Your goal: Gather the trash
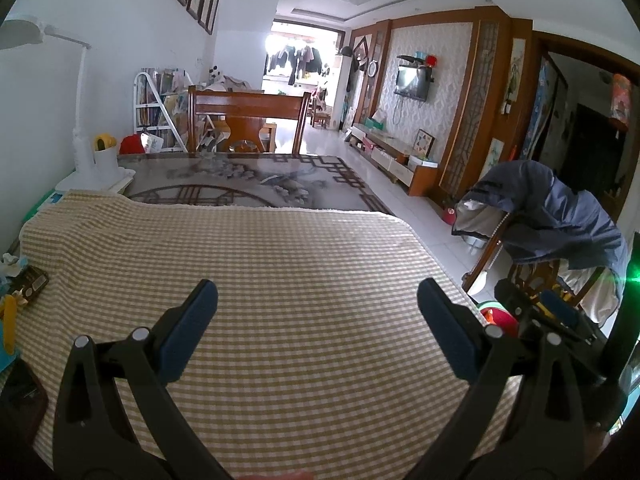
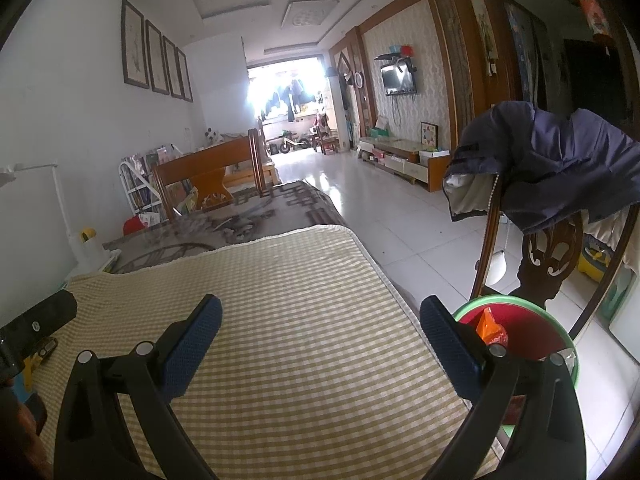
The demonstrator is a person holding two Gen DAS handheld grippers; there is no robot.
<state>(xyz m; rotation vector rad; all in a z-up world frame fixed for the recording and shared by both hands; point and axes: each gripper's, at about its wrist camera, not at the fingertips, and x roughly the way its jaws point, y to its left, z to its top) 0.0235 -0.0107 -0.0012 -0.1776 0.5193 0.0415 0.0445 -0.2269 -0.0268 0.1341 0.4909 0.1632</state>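
Note:
My left gripper [image 1: 318, 292] is open above a yellow-and-white checked cloth [image 1: 280, 264] on the table, with nothing between its blue pads. At the cloth's left edge lie a dark wrapper [image 1: 30, 284], crumpled tissue [image 1: 10, 262] and a yellow item [image 1: 8, 316]. My right gripper [image 2: 320, 308] is also open and empty over the same cloth [image 2: 280, 300], near its right edge. A red bin with a green rim [image 2: 532, 328] stands on the floor just right of the table and holds an orange wrapper [image 2: 490, 330]. The dark wrapper [image 2: 44, 350] shows at the far left.
A wooden chair draped with a blue jacket [image 2: 552, 160] stands right behind the bin. A white desk lamp [image 1: 82, 136] and a white cup [image 1: 105, 156] sit at the table's far left. Another wooden chair [image 1: 248, 120] is at the far end. White tiled floor [image 2: 380, 208] lies to the right.

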